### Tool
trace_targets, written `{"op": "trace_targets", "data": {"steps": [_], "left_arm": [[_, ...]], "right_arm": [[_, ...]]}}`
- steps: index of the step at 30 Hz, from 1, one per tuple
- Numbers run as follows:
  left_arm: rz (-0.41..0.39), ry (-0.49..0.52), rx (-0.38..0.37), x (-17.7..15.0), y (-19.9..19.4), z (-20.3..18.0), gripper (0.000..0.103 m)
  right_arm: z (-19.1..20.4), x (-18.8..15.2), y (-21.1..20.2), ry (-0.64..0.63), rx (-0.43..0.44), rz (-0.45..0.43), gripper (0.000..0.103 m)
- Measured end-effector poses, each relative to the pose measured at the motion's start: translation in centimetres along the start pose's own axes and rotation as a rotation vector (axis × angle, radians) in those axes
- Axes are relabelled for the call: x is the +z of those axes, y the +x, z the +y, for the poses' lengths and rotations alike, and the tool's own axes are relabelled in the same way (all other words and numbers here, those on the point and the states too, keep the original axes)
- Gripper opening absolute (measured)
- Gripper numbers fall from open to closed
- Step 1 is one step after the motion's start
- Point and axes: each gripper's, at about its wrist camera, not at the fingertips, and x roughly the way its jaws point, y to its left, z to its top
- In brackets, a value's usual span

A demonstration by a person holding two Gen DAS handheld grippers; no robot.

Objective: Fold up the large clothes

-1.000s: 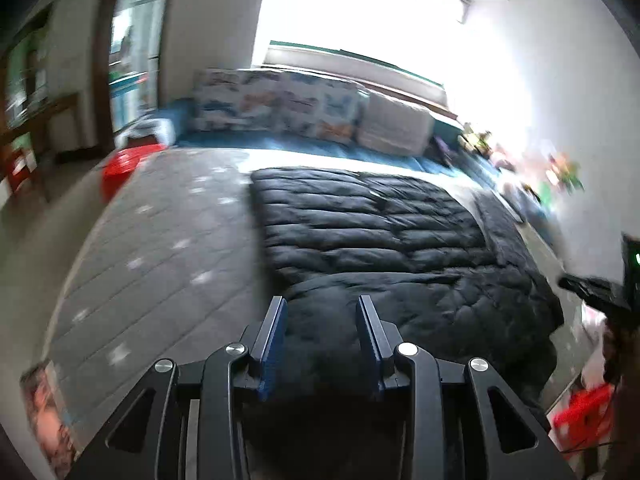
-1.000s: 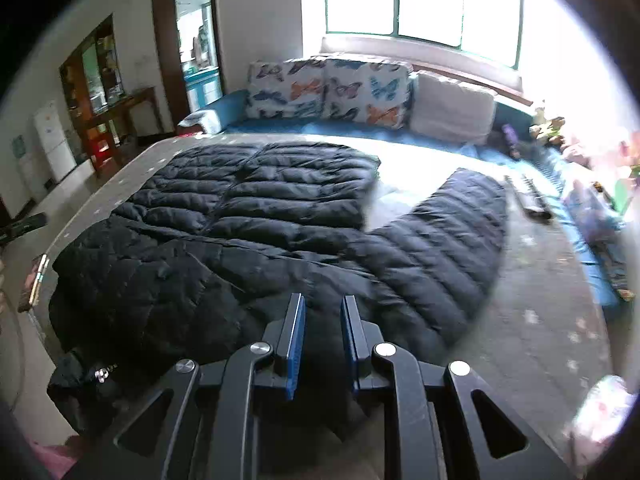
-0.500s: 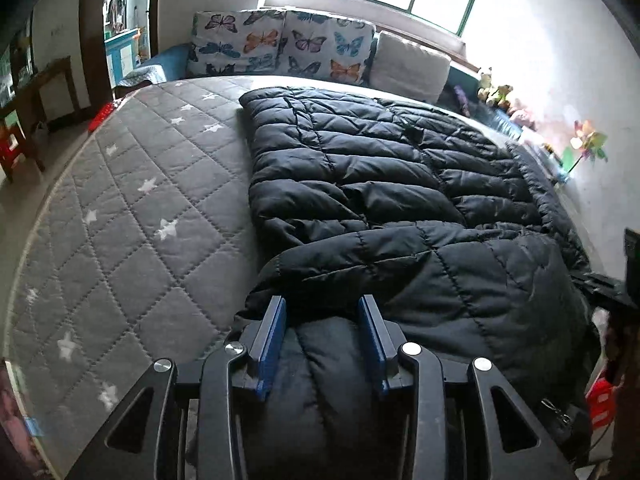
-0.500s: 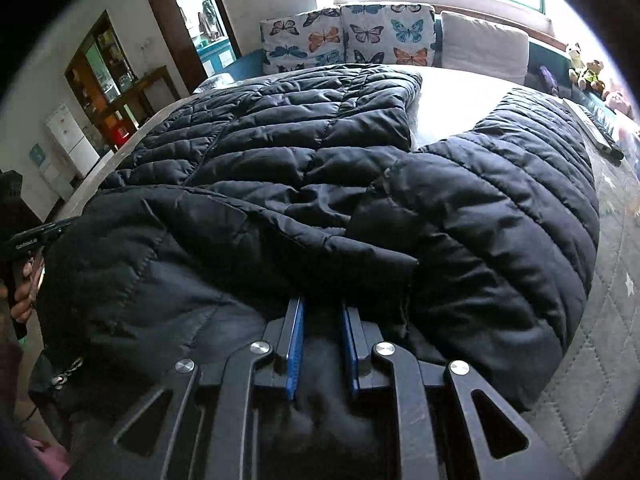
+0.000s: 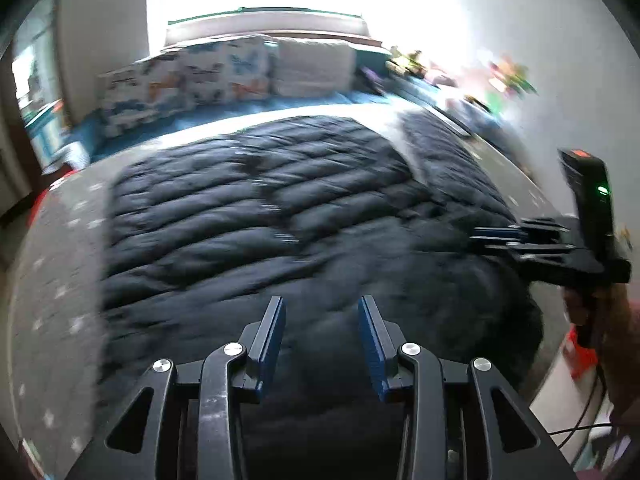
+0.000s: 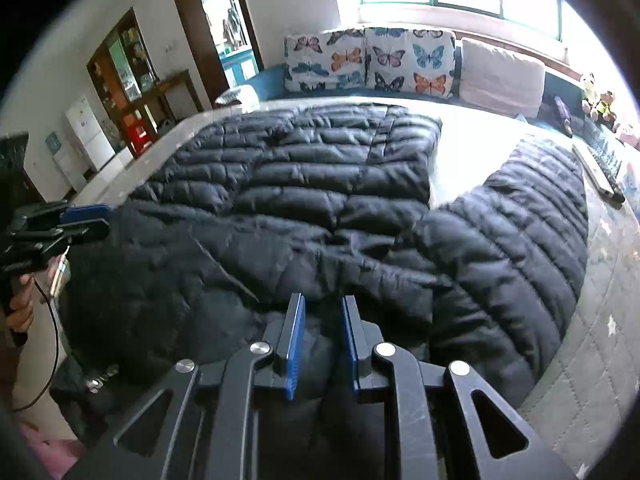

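Note:
A large black quilted down jacket lies spread on a grey star-patterned mattress, one sleeve stretched out to the right. It also shows blurred in the left wrist view. My left gripper is open and empty above the jacket's near end; it also shows in the right wrist view. My right gripper is open and empty, just over folded jacket fabric; it also shows at the right in the left wrist view.
Butterfly-print cushions and a plain cushion line the far side under a bright window. A remote and toys lie at the far right. Cabinets and a doorway stand at left.
Both grippers have let go of the jacket's near end and lifted back; the right jaws have widened. The left view swung up and is motion-blurred. The folded-over end now rests on the jacket.

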Motion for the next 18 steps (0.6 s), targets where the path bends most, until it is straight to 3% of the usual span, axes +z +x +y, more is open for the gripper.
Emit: {"op": "trace_targets", "data": {"steps": [3, 8, 10, 11, 12, 18], "left_arm": [[0.058, 0.047, -0.021, 0.2, 3.4, -2.7, 0.042], [0.117, 0.094, -0.010, 0.6, 6.6, -5.4, 0.042], [0.112, 0.107, -0.033, 1.3, 6.9, -6.3, 0.042], [0.107, 0.115, -0.041, 1.5, 7.0, -6.7, 0.042], [0.103, 0.126, -0.053, 2.0, 7.1, -7.4, 0.042], [0.130, 0.181, -0.091, 3.6, 9.3, -10.7, 0.042]], "right_arm": [[-0.4, -1.0, 1.7, -0.006, -0.005, 0.050, 0.021], [-1.8, -0.6, -0.6, 0.031, 0.066, 0.007, 0.022], [-3.3, -0.1, -2.5, 0.055, 0.052, -0.035, 0.038], [-4.5, 0.1, -3.4, 0.069, 0.026, -0.054, 0.054], [-5.8, 0.3, -4.1, 0.092, 0.002, -0.071, 0.060], [-15.0, 0.5, -5.1, 0.311, -0.069, -0.072, 0.060]]}}
